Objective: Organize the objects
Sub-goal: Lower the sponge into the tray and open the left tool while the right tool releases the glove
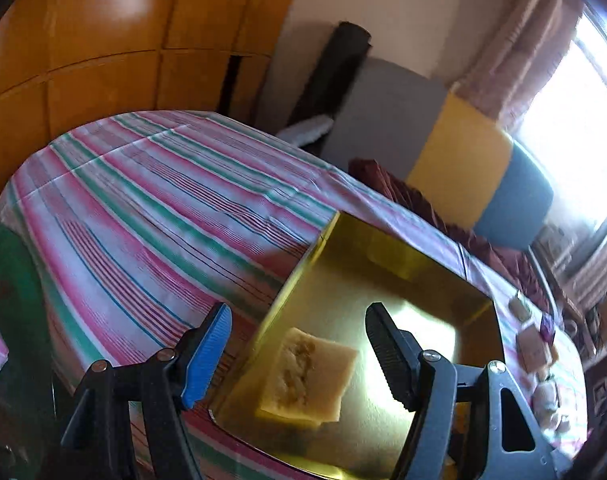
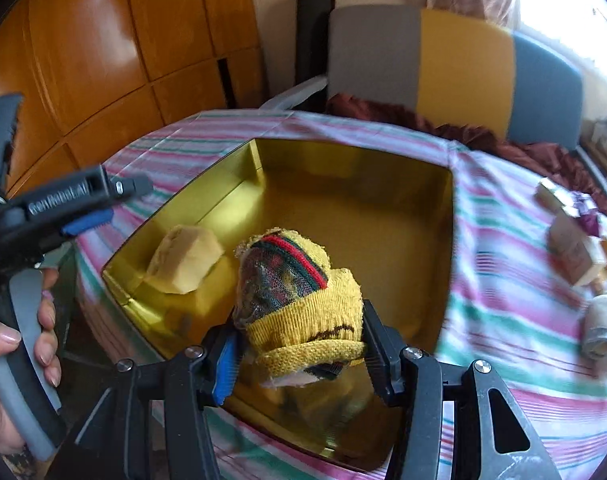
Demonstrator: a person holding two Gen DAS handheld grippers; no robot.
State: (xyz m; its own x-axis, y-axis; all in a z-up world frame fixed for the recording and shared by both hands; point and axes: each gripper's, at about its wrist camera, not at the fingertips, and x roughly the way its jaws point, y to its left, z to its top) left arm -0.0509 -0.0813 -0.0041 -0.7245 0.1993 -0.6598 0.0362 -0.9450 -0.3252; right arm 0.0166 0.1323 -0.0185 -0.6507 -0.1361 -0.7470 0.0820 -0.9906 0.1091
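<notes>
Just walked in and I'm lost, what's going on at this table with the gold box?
A person is tidying small items into a gold tin box on a striped tablecloth. The right tongs grip a rolled yellow sock over the box. The left tongs stand open and empty above a pale yellow sponge already lying inside. A few small boxes and another roll wait on the cloth beside it.

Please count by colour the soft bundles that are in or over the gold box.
pale yellow bundle, lying in the gold box: 1
yellow bundle with red and green stripes, held in the right gripper: 1
Total: 2
</notes>
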